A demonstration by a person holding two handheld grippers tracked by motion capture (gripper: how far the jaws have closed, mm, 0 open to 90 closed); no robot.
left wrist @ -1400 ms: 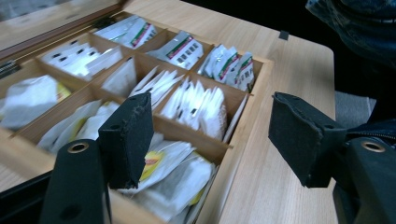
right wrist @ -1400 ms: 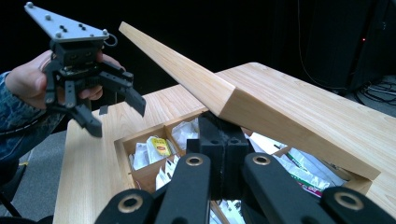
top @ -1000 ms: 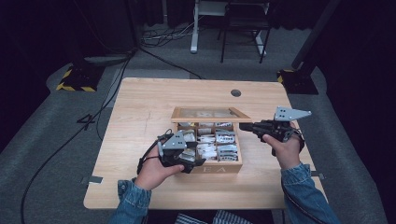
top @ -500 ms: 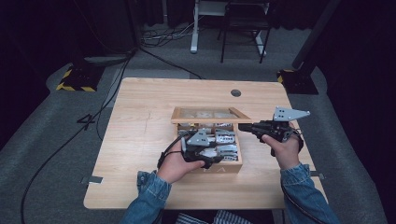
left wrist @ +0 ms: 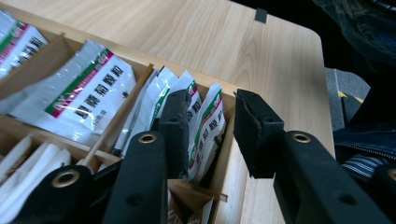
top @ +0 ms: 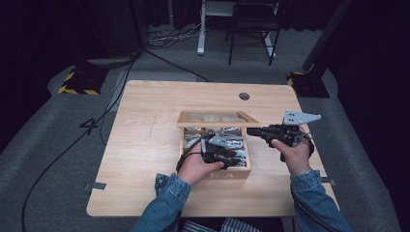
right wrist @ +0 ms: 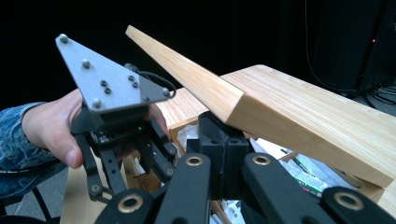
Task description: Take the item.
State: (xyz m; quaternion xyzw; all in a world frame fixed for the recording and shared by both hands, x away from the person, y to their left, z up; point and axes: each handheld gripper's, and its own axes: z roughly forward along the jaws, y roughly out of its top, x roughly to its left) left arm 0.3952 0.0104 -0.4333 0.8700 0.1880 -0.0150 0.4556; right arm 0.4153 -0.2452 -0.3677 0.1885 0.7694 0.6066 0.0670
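We've got the wooden box (top: pixel 215 169) on the worktop (top: pixel 145 145) w/ its lid (right wrist: pixel 261 116) propped up by our right gripper (right wrist: pixel 219 140), jaws pressed together under the lid edge. Left gripper (left wrist: pixel 210 135) sits in the near-right compartment, jaws part spread, straddling a sachet (left wrist: pixel 205 130), not yet pinching. Pick & lift-out left to do. Vs a sec ago: left gripper has come over from the box's left, jaws just been closing

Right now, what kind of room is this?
Probably a recording studio or lab, not a home: black curtains hang around a pale wooden table, black cables trail over the grey carpet, and yellow-and-black striped stand bases sit on the floor.
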